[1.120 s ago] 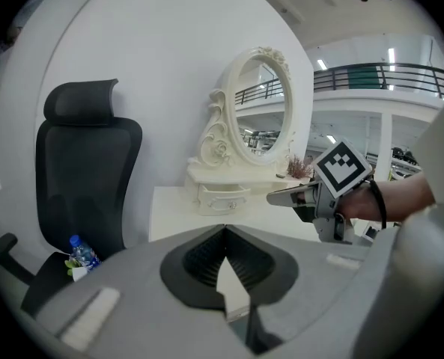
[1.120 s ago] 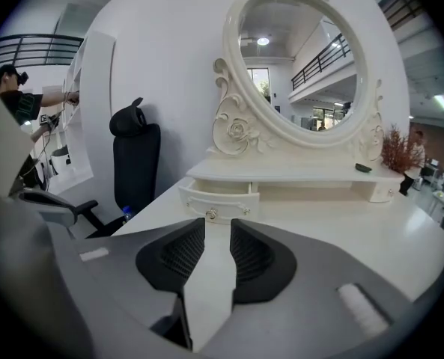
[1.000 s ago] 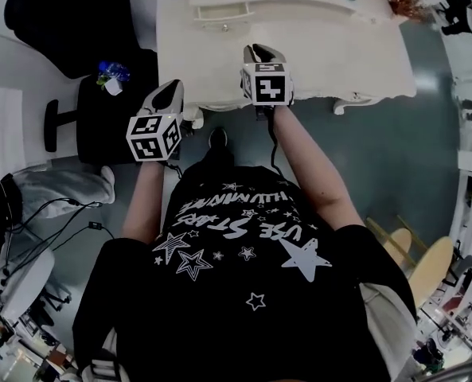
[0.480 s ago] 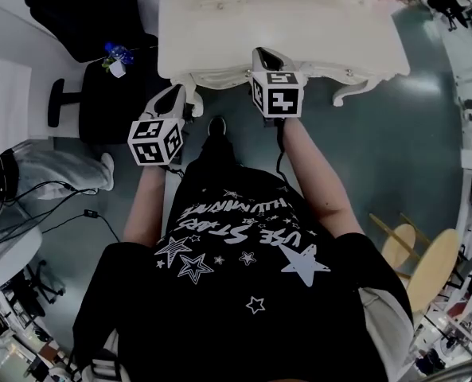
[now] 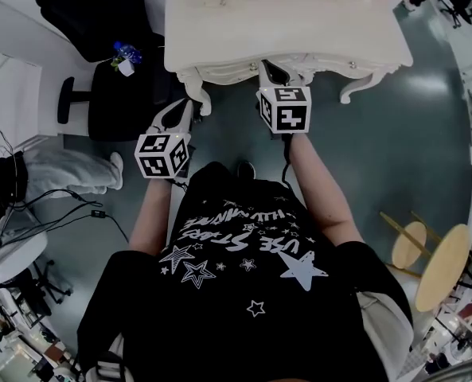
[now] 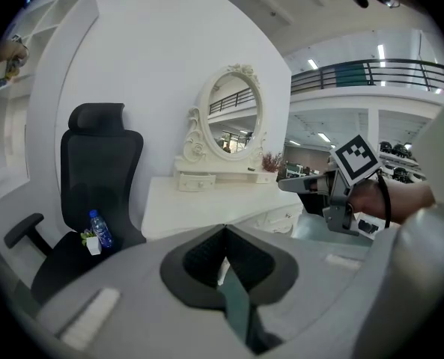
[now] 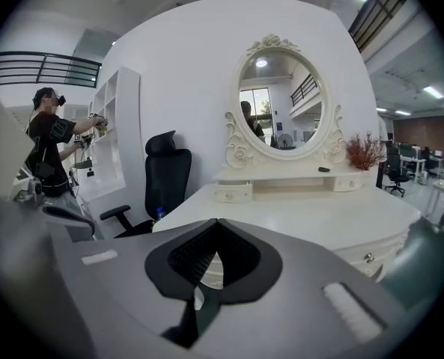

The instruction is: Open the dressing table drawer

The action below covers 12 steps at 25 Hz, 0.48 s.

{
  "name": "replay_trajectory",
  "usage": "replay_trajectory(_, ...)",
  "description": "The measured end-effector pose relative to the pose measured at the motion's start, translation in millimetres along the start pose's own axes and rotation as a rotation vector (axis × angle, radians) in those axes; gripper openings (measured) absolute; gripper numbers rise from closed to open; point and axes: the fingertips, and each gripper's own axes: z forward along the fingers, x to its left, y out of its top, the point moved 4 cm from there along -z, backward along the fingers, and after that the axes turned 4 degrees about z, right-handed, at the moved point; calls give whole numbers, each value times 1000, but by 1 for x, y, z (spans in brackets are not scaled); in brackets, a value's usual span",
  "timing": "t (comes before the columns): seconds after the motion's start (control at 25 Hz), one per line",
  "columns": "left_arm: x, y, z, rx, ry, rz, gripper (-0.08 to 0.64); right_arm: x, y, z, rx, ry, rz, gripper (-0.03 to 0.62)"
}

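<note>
The white dressing table (image 5: 315,30) stands at the top of the head view, with an oval mirror (image 7: 281,99) on its back shelf. A front drawer with a small metal knob (image 7: 369,258) looks closed. My right gripper (image 5: 269,68) hovers just off the table's front edge, shut, with nothing between its pads (image 7: 216,223). My left gripper (image 5: 184,108) is lower and to the left, beside the table's left leg; its jaws (image 6: 224,228) meet at the tips and hold nothing. The left gripper view also shows the right gripper (image 6: 296,185) pointing at the table (image 6: 199,200).
A black office chair (image 5: 100,6) stands left of the table, with a small bottle (image 5: 124,54) on its seat. Cables (image 5: 60,213) trail on the floor at the left. A round wooden stool (image 5: 438,269) is at the right. A person (image 7: 49,148) stands by shelves far left.
Both grippers have drawn back from the table towards my body. The right one was over the tabletop's front edge and is now just off it.
</note>
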Motion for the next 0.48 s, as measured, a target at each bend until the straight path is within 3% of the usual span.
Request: replay_trajectory(0.48, 17, -1, -62, -57, -68, 31, 2, 41, -7, -51, -103, -97, 32, 28)
